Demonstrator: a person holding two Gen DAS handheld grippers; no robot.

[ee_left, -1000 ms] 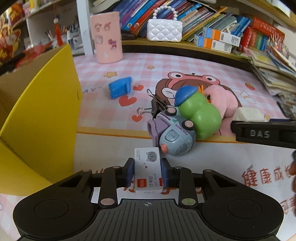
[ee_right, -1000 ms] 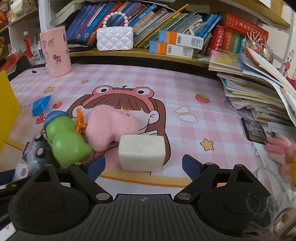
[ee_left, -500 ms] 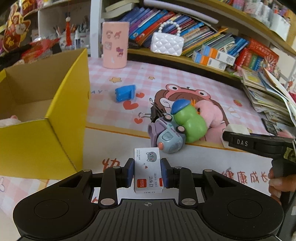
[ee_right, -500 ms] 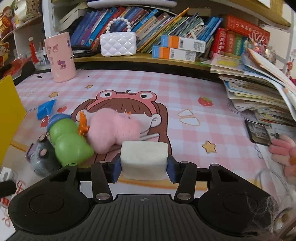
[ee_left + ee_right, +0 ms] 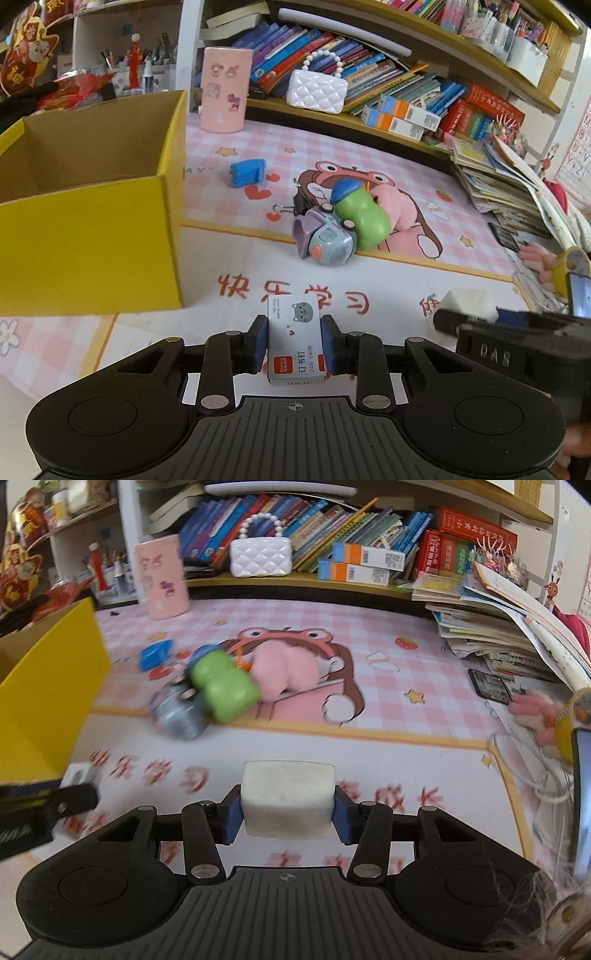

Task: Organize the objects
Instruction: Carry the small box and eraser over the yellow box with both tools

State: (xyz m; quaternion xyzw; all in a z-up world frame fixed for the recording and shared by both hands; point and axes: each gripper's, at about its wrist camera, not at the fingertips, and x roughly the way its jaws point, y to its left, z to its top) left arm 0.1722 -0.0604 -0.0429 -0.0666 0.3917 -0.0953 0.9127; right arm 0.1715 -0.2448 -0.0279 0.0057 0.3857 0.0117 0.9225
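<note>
I've got the left gripper (image 5: 294, 345) jaws clamped on the staple box (image 5: 294, 339) | right gripper (image 5: 286, 809) jaws clamped on the white block (image 5: 287, 799) | both lifted off the surface (image 5: 388, 280), yellow box (image 5: 88, 236) at left

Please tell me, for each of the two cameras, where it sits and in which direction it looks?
Left wrist: on the left gripper, looking down-forward over the mat; its fingers clamp a staple box, yellow box at left.
Right wrist: on the right gripper, same direction; fingers clamp a white sponge block.
Shared: green toy, white purse, each other's gripper.
</note>
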